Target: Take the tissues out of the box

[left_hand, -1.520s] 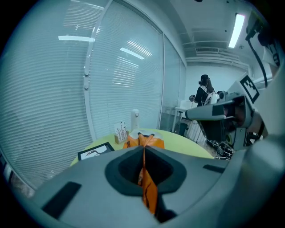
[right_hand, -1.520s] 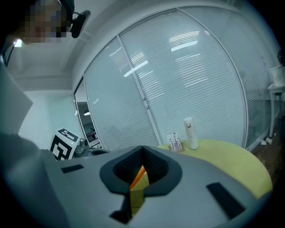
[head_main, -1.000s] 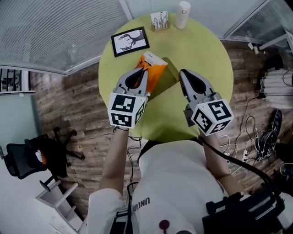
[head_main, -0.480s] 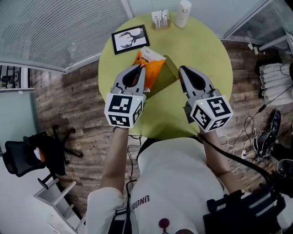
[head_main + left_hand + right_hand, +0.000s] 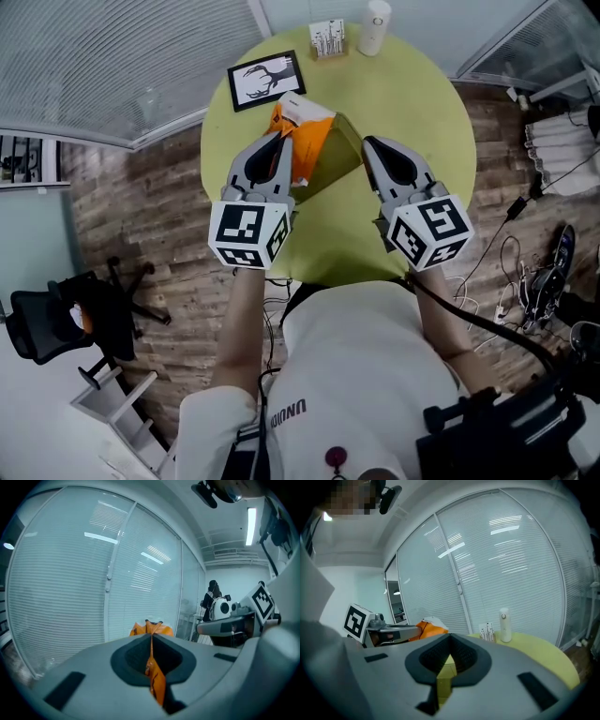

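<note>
Tissues had risen further from the box, left claw clamped on them, right claw gripping the box; nearly free.

Round yellow-green table. Orange tissue pack, white at top. Olive-green cardboard box. My left gripper and my right gripper: grey, cubes with black-and-white square markers. Black-framed picture: black deer on white. Brown plank floor.
</note>
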{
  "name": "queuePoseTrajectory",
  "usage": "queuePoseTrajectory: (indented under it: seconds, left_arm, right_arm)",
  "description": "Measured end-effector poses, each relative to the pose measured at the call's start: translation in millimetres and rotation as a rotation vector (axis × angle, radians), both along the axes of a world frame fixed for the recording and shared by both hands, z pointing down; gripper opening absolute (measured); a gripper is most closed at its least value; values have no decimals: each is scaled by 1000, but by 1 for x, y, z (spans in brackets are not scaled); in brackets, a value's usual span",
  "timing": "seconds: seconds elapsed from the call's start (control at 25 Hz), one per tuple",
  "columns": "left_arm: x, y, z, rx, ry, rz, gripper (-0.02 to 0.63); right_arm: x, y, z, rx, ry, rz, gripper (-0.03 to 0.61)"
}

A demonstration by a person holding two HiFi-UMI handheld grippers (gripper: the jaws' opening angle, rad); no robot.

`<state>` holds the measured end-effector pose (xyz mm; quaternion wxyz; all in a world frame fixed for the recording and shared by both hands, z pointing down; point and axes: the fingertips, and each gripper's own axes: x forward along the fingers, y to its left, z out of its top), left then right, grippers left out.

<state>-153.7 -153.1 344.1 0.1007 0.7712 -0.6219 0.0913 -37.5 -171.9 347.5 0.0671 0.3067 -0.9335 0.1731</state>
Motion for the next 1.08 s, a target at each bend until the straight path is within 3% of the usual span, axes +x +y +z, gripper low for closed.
queuePoseTrajectory:
  seconds: [1.08]
  left_arm:
    - [-12,5,-8,24,41,-46,14]
  right_arm:
    - [-1,-1,4,-18,-3,10,18]
